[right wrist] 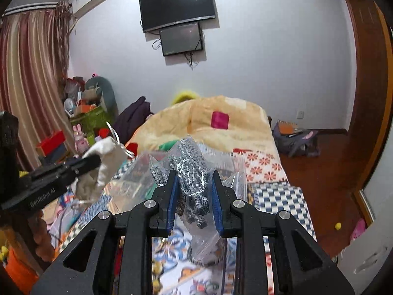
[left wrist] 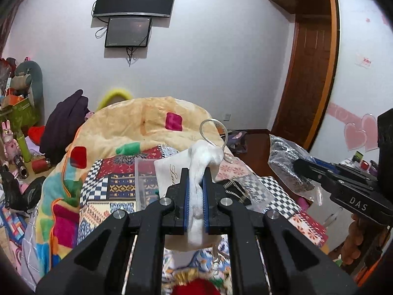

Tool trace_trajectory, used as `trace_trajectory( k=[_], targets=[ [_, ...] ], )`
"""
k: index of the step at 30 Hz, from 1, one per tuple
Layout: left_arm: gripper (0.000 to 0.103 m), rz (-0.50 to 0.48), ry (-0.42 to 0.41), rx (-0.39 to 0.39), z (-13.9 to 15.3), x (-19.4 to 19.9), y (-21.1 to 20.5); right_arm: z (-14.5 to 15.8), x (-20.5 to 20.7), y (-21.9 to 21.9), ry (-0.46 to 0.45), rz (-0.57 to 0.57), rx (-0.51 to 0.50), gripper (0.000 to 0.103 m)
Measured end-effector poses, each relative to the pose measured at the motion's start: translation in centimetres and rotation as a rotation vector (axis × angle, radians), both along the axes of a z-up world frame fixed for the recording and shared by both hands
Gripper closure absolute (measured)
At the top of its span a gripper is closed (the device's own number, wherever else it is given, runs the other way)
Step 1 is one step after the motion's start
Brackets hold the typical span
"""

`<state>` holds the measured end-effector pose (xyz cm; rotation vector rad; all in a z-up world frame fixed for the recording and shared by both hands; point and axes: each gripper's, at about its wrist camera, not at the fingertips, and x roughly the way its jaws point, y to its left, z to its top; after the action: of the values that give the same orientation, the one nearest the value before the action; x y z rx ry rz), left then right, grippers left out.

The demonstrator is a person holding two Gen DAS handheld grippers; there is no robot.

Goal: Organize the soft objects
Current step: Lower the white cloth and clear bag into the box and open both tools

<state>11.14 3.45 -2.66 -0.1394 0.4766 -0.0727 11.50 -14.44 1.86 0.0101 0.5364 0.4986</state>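
Above the near end of the bed (right wrist: 275,194), the left tool (left wrist: 195,191) is clamped on a white drawstring pouch (left wrist: 201,157) with a silvery cord loop, held clear of the patchwork quilt (left wrist: 118,179). Just beside it, toward the bed's right edge, the right tool (right wrist: 194,196) is clamped on a clear plastic bag (right wrist: 203,233) holding black-and-white knitted fabric (right wrist: 191,167).
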Motion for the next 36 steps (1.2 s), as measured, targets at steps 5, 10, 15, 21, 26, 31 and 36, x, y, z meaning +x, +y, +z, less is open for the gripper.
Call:
trace_trajectory(
  k=[5,10,15,21,26,31,36],
  targets=[
    [0.095,0.023,0.033,0.003,-1.0,3.3,0.1,-1.2,3.0,1.3,0.037,-0.004,-0.008,0.08],
    [0.095,0.039,0.101,0.008,-3.2,6.5,0.4,-3.3,5.1,2.5,0.102,0.005,-0.039,0.08],
    [0.095,0.022,0.201,0.004,-5.9,9.3,0.3,-5.5,6.4,3.5,0.154,0.015,-0.089,0.08],
    [0.095,0.0,0.287,0.003,-8.3,11.3,0.0,-7.3,7.3,4.1,0.216,0.031,-0.133,0.08],
    [0.085,-0.011,0.309,0.019,-8.8,11.4,-0.5,-7.7,7.3,4.6,0.227,0.035,-0.166,0.073],
    [0.057,-0.011,0.287,0.011,-7.8,10.0,-0.4,-6.8,6.8,4.1,0.198,0.03,-0.164,0.054],
    [0.046,-0.021,0.236,0.001,-5.7,7.7,0.1,-5.1,5.2,2.5,0.143,0.02,-0.134,0.044]
  ],
)
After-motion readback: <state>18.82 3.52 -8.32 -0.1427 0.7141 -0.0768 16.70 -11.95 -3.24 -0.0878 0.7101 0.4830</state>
